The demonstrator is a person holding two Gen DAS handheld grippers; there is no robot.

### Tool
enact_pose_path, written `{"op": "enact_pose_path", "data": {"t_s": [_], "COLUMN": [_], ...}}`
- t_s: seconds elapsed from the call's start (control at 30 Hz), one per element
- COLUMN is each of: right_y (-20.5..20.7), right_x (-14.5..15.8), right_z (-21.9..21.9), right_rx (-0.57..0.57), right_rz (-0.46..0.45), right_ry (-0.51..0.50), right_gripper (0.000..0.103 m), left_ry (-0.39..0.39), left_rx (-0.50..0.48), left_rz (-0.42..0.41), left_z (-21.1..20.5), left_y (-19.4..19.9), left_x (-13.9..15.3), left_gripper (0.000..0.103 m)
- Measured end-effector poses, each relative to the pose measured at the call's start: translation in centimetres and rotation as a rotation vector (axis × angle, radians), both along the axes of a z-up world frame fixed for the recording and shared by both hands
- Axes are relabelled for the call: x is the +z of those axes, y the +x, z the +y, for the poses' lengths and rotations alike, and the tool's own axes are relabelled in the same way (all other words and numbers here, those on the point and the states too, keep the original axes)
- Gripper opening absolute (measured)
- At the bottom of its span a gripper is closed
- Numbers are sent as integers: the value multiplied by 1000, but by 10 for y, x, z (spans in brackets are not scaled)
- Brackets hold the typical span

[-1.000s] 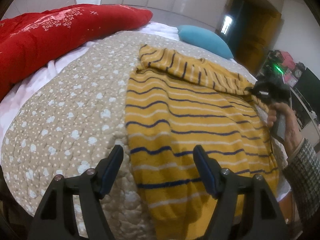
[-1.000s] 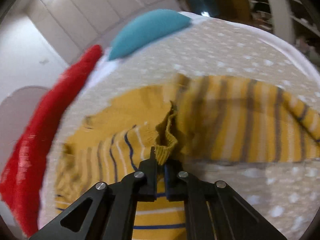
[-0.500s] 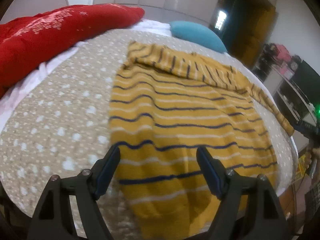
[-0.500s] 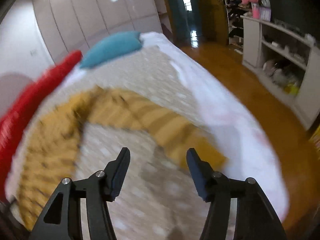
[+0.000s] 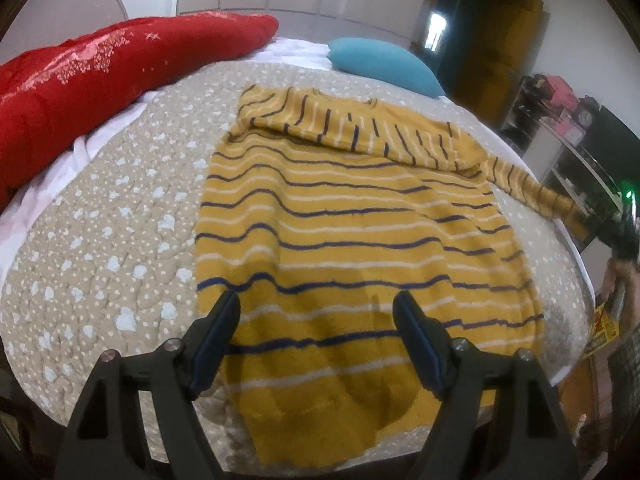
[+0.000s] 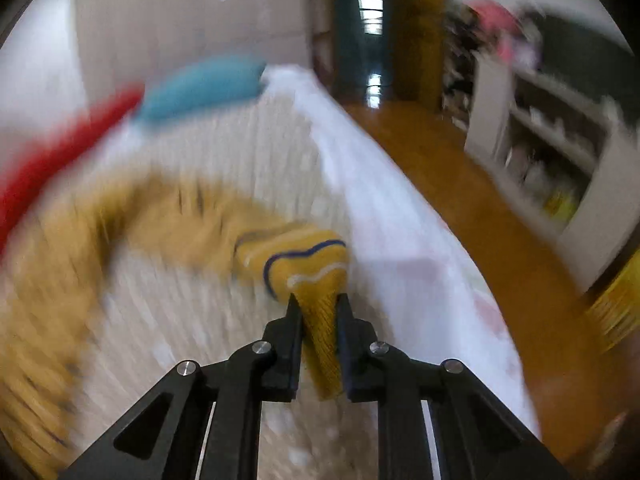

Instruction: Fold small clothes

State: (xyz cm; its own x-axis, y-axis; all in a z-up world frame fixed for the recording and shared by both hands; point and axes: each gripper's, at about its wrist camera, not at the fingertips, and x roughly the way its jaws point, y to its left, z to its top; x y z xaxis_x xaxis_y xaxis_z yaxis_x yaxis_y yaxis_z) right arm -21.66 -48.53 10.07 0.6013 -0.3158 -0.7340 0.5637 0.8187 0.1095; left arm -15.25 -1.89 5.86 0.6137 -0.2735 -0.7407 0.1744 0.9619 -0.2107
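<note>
A yellow sweater (image 5: 352,216) with navy and white stripes lies flat on the bed. One sleeve is folded across its top; the other sleeve (image 5: 532,192) stretches out to the right. My left gripper (image 5: 316,312) is open and empty, hovering over the sweater's hem. My right gripper (image 6: 318,304) is shut on the cuff of the right sleeve (image 6: 304,264), near the bed's right edge. It shows dimly at the far right of the left wrist view (image 5: 620,232). The right wrist view is motion-blurred.
The beige dotted quilt (image 5: 120,216) covers the bed. A red duvet (image 5: 100,68) lies along the left, and a teal pillow (image 5: 384,64) at the head. Wooden floor (image 6: 460,184) and white shelves (image 6: 560,160) lie beyond the bed's right edge.
My right gripper let go of the sweater body, opened, moved to the right edge and shut on the sleeve cuff. My left gripper shifted right over the hem, still open.
</note>
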Motion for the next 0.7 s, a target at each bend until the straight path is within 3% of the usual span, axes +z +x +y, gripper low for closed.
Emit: {"op": "enact_pose_path", "data": {"t_s": [0.07, 0.1, 0.2, 0.3, 0.53, 0.63, 0.7], "right_y": [-6, -9, -30, -57, -61, -42, -36], "right_x": [10, 10, 7, 8, -33, -63, -69], "right_z": [-40, -60, -97, -96, -57, -51, -53], "right_rx": [-134, -209, -354, -322, -153, -203, -263], "right_rz": [-70, -57, -50, -174, -277, -247, -272], "right_ry": [86, 105, 164, 263, 560, 615, 594], "right_gripper": [34, 39, 42, 48, 61, 61, 62], "left_ry": [-16, -20, -21, -33, -48, -52, -61], "left_rx": [-6, -9, -10, 6, -14, -12, -1], "left_rz": [13, 15, 8, 28, 45, 42, 40], "left_z": [-1, -2, 0, 4, -3, 0, 4], "left_y": [1, 1, -1, 3, 8, 5, 4], "left_x": [-2, -2, -4, -10, -14, -13, -13], "left_gripper": [78, 78, 78, 78, 78, 78, 78]}}
